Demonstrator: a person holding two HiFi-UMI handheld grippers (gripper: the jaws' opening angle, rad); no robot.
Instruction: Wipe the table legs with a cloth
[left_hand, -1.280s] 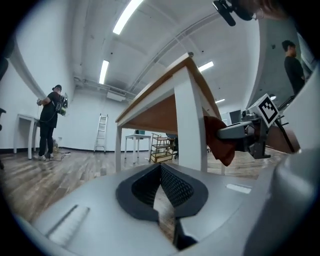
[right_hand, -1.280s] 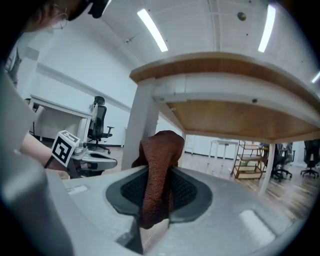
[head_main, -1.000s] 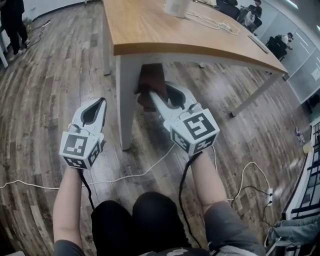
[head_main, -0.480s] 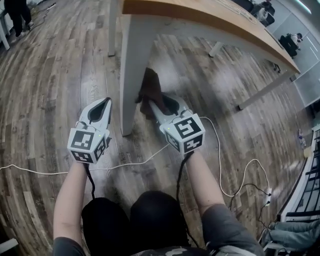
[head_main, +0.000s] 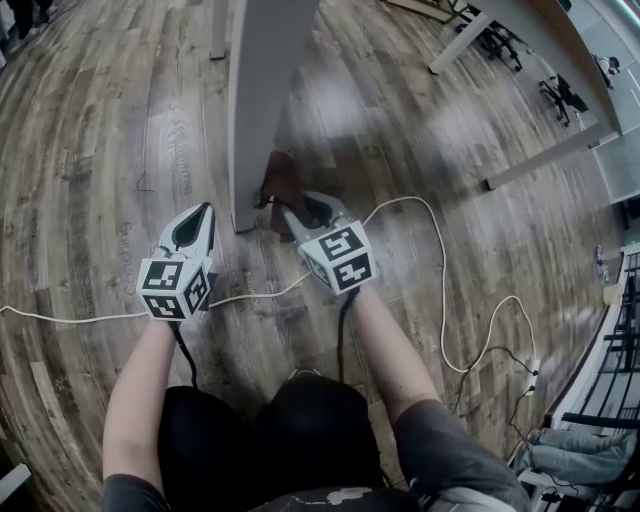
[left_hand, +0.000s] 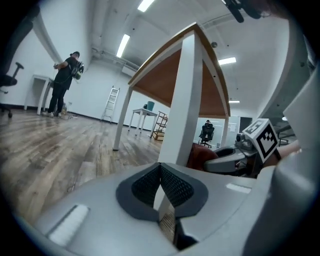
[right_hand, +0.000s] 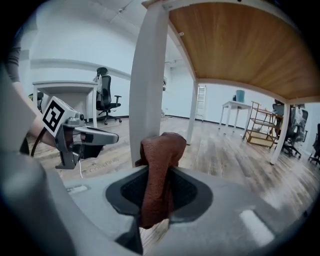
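Right tool (head_main: 287, 211) lowered to table leg (head_main: 262, 100) foot, pinching brown cloth (head_main: 280, 186) beside it, left tool (head_main: 204, 214) pressed together

L tongs (head_main: 207, 210), R tongs (head_main: 281, 209): grey shells, blk/wht marker cubes (head_main: 172, 288), blk cables (head_main: 183, 355). Grey short sleeves (head_main: 445, 440), blk trousers (head_main: 250, 440).

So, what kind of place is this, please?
Probably an open office or workroom: a wood-topped table on white legs, an office chair beside another desk, and strip lights on the ceiling.
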